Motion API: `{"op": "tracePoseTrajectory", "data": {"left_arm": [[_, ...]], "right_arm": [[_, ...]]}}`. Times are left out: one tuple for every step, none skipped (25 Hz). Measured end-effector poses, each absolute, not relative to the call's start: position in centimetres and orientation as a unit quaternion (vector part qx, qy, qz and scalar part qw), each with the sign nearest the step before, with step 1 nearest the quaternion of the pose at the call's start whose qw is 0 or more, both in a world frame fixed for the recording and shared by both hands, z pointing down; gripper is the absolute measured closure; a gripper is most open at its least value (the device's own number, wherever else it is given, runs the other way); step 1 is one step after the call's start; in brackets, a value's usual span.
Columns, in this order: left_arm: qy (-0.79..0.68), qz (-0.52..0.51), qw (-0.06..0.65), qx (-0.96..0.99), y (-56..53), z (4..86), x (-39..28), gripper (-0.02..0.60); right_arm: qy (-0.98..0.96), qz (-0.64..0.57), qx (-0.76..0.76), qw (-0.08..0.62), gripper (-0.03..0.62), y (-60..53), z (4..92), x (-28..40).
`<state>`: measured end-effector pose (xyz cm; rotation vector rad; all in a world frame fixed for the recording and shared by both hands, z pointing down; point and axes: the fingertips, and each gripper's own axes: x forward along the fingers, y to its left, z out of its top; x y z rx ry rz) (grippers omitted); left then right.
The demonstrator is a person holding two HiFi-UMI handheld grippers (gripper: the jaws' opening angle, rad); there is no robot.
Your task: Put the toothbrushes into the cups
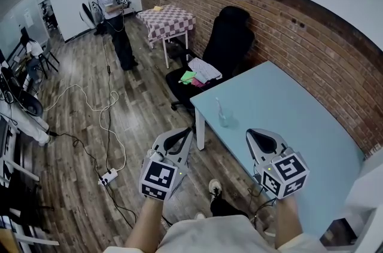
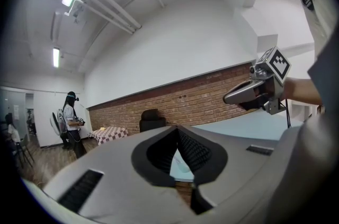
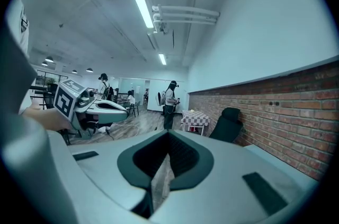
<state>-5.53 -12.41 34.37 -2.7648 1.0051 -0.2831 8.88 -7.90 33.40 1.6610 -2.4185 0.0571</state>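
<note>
- A single clear cup [image 1: 223,120] stands upright on the light blue table [image 1: 287,108], just in from the corner nearest the black office chair [image 1: 230,36].
- A thin pale stick rises from the cup. It is too small to tell whether it is a toothbrush.
- The rest of the table top around the cup is bare blue surface.
- The left gripper [image 1: 179,137] hangs off the table, over the wooden floor beside that same corner. Its jaws are together with nothing between them.
- The right gripper [image 1: 261,139] is held over the table's near edge, well apart from the cup. Its jaws are also together and empty.
- The chair sits close against the table's far short edge, with papers [image 1: 203,69] and coloured items on its seat.
- A brick wall [image 1: 299,30] runs along the table's far long edge.
- Further off stands a small table with a checked cloth [image 1: 170,18], and a person [image 1: 114,12] is beside it.
- A white cable [image 1: 102,108] and a power strip [image 1: 108,177] lie on the floor off the table's near side.
</note>
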Motion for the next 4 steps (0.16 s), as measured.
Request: {"op": "tracePoseTrajectory", "data": {"left_arm": [[0.339,-0.095,0.092,-0.931,-12.59,34.51,-5.56,0.58],[0.34,-0.096,0.09,-0.931,-12.79,34.67,-5.6,0.58],[0.341,-0.096,0.089,-0.931,-13.0,34.83,-5.65,0.58],[0.343,-0.097,0.088,-0.93,-13.21,34.99,-5.71,0.58]], "right_arm": [[-0.821,0.019,0.562,0.103,0.591,-8.14,33.47,8.8],[-0.822,0.019,0.56,0.102,0.591,-8.38,33.53,8.68],[-0.823,0.018,0.559,0.101,0.591,-8.61,33.58,8.54],[-0.824,0.018,0.557,0.1,0.591,-8.84,33.62,8.39]]}}
